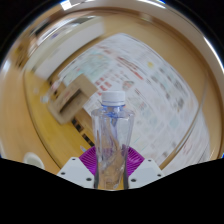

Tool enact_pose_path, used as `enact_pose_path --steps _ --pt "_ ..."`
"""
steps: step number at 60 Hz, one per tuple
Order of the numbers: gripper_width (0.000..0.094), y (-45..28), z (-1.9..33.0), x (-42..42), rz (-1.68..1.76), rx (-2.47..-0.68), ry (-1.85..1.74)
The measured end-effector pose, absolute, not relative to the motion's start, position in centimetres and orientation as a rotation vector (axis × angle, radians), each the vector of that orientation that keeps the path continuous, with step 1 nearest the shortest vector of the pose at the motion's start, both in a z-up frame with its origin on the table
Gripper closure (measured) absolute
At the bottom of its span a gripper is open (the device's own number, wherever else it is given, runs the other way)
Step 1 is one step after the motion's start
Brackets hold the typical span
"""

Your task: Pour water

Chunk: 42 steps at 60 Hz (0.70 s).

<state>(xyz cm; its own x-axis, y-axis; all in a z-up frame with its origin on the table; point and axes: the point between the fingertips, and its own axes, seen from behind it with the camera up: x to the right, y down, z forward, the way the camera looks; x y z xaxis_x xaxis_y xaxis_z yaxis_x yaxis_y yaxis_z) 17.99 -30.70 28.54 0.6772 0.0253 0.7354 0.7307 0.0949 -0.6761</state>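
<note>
upright, gripper (110,172) clamped on clear capped water bottle (111,135), lifted above the table (30,110)

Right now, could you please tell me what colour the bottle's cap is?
White, seen in the gripper view: the cap tops the clear bottle held between the gripper fingers.

We've only got one view here, so nothing overlaps with a second angle. The camera rides on the gripper (111,172) itself and looks forward along the two fingers (84,170), which poke in at the bottom. It's a wide-angle lens, so everything bends hard around the middle. A clear bottle (111,140) sits right up close, rising between the fingers. Beyond it we're tilted down toward a blurred pale surface with a patterned sheet (150,85).
</note>
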Motion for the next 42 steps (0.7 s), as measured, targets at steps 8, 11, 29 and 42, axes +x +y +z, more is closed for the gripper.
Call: enact_pose_path --steps 8,11,29,42 --pt "0.0612 -31.4 26.6 19.5 -0.231 -1.559 -0.332" --pt "0.0612 -31.1 25.0 21.6 -0.134 -1.629 -0.260" --pt "0.0612 -29.8 8.0 23.7 0.017 -1.864 -0.119" --pt "0.0581 -30.3 3.9 24.2 0.016 -1.830 -0.108"
